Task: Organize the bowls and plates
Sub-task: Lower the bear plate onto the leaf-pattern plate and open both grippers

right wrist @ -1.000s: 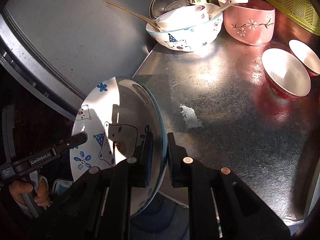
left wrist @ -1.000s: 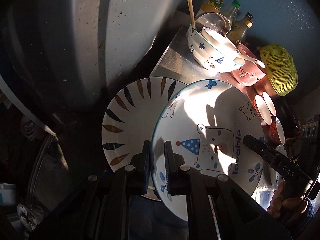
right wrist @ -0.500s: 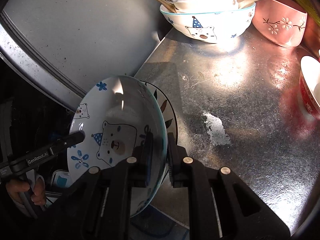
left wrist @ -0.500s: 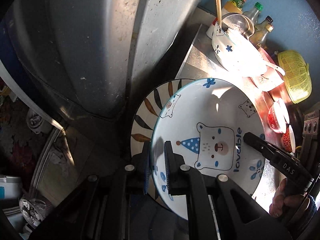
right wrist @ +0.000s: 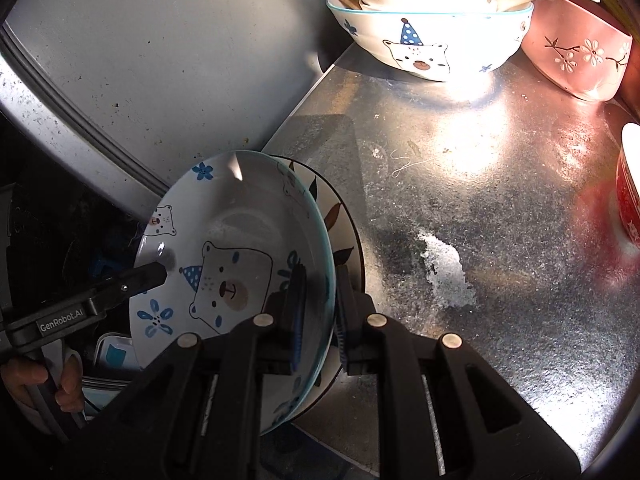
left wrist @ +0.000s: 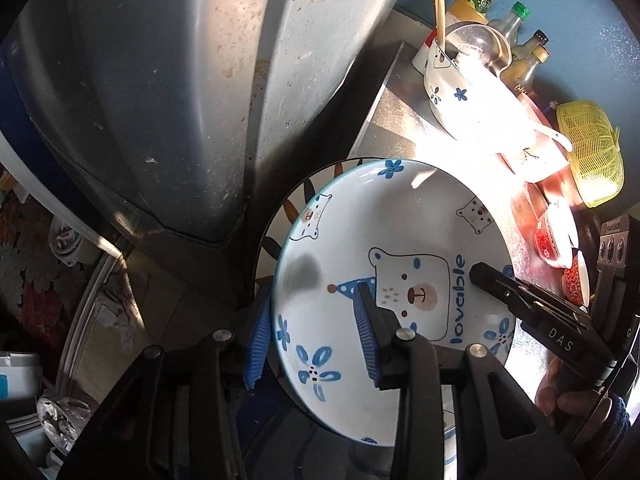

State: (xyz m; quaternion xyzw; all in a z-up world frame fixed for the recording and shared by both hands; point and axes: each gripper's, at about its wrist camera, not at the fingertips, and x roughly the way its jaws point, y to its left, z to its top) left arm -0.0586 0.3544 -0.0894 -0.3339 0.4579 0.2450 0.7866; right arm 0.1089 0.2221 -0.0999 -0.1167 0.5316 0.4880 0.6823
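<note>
A white bear plate [left wrist: 404,240] with blue flowers lies on top of a leaf-patterned plate [left wrist: 298,196] at the left edge of the metal counter. My left gripper [left wrist: 312,328] has opened, its jaws standing wide either side of the bear plate's near rim. My right gripper [right wrist: 318,308] is shut on the rims of the bear plate [right wrist: 240,224] and the leaf plate [right wrist: 340,236] together. The right gripper also shows in the left wrist view [left wrist: 520,300].
A bear bowl [right wrist: 428,36] with stacked white bowls and a spoon, and a pink flowered bowl [right wrist: 576,56], stand at the back of the metal counter [right wrist: 500,200]. Small red bowls [left wrist: 556,232], a yellow strainer [left wrist: 592,156] and bottles [left wrist: 516,28] are at right. A grey appliance wall [left wrist: 160,80] is left.
The bear plate has come down onto the leaf plate, covering most of it. My left gripper's jaws have spread apart and let go of the plate's rim. The right gripper stays clamped.
</note>
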